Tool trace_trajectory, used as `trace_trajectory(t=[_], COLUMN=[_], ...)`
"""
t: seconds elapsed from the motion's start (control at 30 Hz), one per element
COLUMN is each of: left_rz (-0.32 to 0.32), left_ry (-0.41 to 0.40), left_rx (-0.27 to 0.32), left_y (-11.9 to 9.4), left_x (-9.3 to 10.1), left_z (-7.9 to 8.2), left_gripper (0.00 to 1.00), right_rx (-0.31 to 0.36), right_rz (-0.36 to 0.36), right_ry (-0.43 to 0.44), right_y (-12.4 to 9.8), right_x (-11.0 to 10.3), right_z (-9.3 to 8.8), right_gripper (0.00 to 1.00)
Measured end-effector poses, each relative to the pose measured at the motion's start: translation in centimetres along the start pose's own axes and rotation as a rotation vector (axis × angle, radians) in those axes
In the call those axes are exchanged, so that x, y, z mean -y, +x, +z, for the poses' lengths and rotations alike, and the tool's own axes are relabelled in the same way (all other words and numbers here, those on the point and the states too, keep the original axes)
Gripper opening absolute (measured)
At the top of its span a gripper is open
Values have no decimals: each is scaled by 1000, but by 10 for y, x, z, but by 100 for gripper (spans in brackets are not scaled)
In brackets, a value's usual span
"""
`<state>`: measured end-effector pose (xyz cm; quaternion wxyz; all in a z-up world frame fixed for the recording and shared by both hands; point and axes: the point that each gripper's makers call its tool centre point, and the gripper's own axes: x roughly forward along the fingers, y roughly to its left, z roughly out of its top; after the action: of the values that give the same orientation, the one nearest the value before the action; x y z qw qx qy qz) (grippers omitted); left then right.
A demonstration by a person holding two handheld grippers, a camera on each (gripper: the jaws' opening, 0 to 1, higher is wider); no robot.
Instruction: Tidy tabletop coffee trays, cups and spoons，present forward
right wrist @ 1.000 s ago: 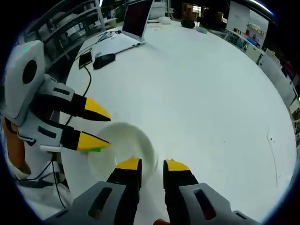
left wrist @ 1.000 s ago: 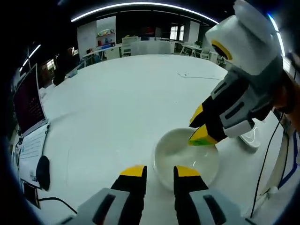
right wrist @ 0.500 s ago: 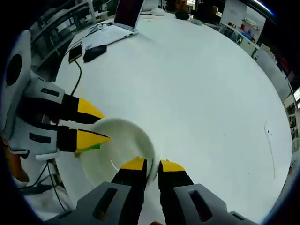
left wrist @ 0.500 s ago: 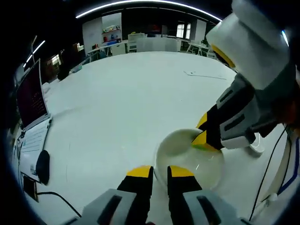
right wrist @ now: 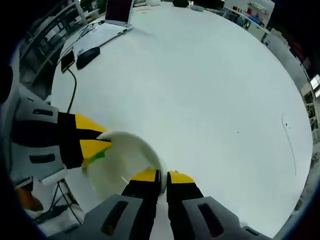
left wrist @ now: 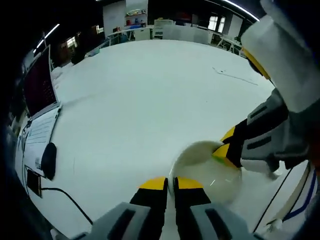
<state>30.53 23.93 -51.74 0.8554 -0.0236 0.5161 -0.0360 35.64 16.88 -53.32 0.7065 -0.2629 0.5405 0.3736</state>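
White table [left wrist: 140,100], glossy, seemingly empty cup [left wrist: 205,170]

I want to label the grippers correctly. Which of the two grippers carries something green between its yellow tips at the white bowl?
The left gripper: green shows between its tips at the white bowl's rim; the right gripper tips show none.

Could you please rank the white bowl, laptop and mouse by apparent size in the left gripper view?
1. White bowl, nearest the camera.
2. Laptop, cut by the rim.
3. Mouse, smallest.

Left gripper [left wrist: 171,183] jaws nearly closed; right gripper [right wrist: 162,176] jaws likewise pinched.
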Motion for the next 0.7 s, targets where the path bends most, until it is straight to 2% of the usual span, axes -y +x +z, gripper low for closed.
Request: trace_trajectory(t=[0.2,0.53,0.7], left_rz=[-24,-35,-41], left_ry=[-8,21,71], left_rx=[-50,-32,-27], left_y=[-1,-12,-11], left_x=[9,27,41], left_z=[-2,10,20], left_gripper=[7,7,7], right_rx=[-49,-47,-49], right_rz=[12,16,12], right_ry=[14,46,67], right_y=[-5,-22,-32], right_x=[2,18,29], right_z=[-9,-15,-23], right_gripper=[6,6,6])
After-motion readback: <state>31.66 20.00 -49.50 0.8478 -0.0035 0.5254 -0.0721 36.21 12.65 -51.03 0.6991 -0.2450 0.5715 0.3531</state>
